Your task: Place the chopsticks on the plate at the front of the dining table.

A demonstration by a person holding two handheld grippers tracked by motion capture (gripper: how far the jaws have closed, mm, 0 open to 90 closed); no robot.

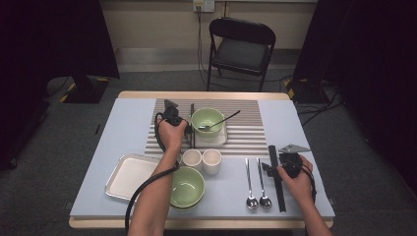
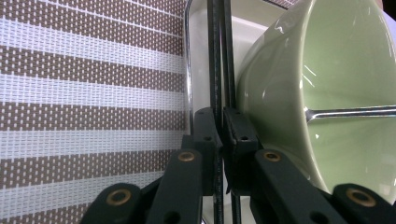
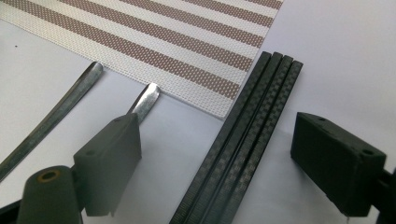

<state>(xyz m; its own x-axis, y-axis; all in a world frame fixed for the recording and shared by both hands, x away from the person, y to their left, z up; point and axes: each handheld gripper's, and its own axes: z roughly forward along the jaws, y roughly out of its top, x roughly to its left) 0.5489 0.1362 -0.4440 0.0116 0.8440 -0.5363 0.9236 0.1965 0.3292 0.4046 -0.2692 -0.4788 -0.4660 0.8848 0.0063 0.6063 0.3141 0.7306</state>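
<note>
Light blue table top with a brown-and-white striped placemat at the back edge, a folding chair beyond, dark curtains either side.

Left gripper is closed on a pair of black chopsticks, pads clamped near the lower end. The sticks lie along the left edge of the small white tray, just beside the green bowl that sits on that tray with a spoon resting in it.

Right gripper has its jaws wide apart, straddling the bundle of black chopsticks on the table at the placemat's right corner; pads not touching them.

Step looks like laying the left pair down beside the tray. To do it well:
- keep the sticks parallel to the tray edge, off the bowl wall
- settle both ends flat on the mat before easing the grip
- open slowly so the two sticks don't roll apart
- lift straight up, clear of the bowl rim

Right side: centre the pads on just two sticks before closing, or the whole bundle comes up.

Count:
- green bowls: 2 (second one near front edge)
- white cups: 2
- trays: 2 (larger tray front left)
- spoons: 3, with two loose spoons front right
- chopsticks: 2 held, 4 in the bundle
</note>
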